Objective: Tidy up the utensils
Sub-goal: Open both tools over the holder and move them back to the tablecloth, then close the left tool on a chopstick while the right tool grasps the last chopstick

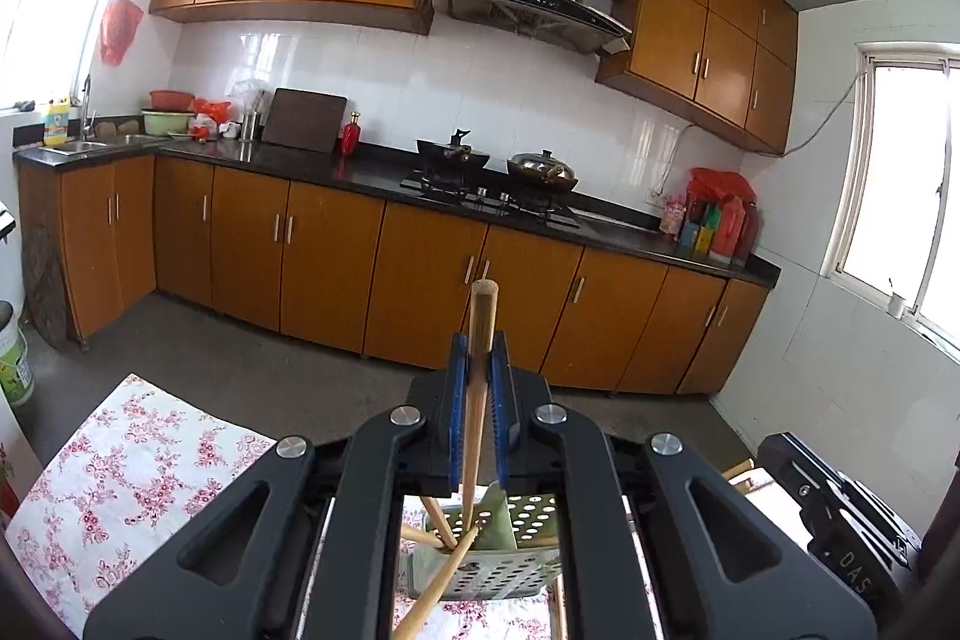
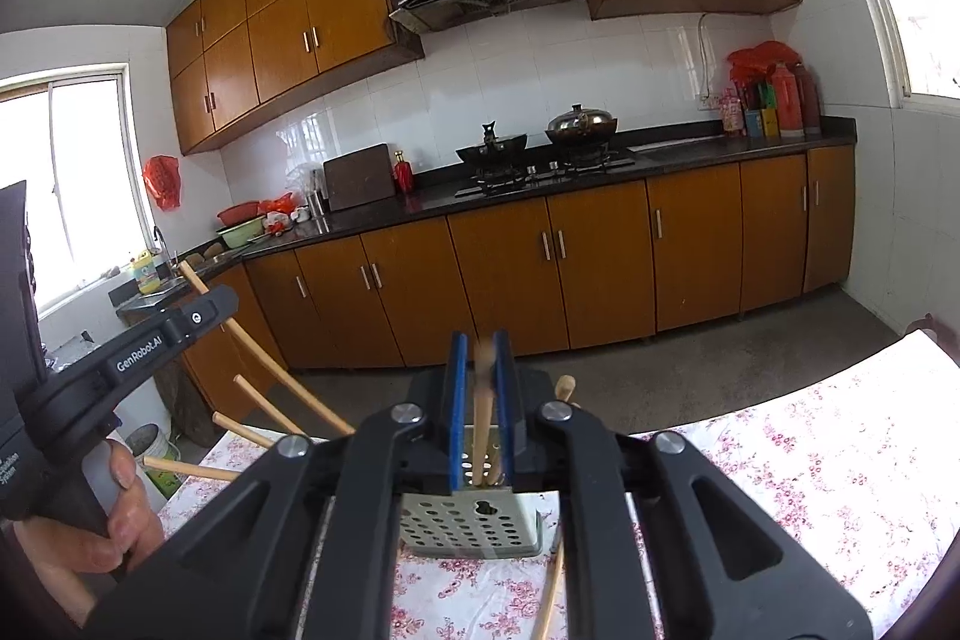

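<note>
My left gripper is shut on a long wooden utensil handle that slants down into a pale green perforated holder. Several more wooden handles cross inside it. In the right wrist view my right gripper hangs over the same holder. A blurred wooden handle stands between its blue pads with a thin gap on the left side, so it looks loose. Far left there, a hand holds the left gripper, and its handle runs down to the holder.
The holder stands on a table with a pink floral cloth. One wooden stick lies on the cloth beside it. Beyond a strip of grey floor run orange cabinets and a dark counter with a stove and woks. The right tool's black body is close by.
</note>
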The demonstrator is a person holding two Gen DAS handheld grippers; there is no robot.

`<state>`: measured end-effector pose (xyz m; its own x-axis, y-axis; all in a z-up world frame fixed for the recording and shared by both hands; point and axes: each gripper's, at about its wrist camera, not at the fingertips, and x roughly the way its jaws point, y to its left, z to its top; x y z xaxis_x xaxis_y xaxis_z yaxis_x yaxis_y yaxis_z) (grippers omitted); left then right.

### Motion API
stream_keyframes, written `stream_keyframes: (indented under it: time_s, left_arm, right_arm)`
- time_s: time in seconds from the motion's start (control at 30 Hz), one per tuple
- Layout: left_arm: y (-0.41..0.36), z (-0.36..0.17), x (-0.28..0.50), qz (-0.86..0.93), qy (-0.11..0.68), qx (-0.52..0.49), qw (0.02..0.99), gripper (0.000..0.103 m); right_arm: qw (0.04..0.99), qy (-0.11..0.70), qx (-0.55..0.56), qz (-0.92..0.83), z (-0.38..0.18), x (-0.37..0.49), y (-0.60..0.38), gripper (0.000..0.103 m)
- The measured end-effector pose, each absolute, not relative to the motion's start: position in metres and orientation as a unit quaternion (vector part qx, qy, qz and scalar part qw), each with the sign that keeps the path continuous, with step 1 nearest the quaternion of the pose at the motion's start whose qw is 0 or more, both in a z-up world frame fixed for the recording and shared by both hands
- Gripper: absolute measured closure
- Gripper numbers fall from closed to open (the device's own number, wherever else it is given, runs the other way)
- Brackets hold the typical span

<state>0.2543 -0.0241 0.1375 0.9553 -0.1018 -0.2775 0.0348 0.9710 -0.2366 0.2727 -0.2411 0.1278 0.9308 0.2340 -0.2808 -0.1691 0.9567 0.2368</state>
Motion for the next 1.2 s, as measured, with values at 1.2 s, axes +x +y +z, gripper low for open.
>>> stream_keyframes:
  time_s: [1.2]
  left_arm:
    - [0.039,-0.019,0.176,0.001,0.33,-0.061,0.942,0.073]
  right_arm:
    - [0.898,0.43,0.059,0.068,-0.105,0.235,-0.21,0.08]
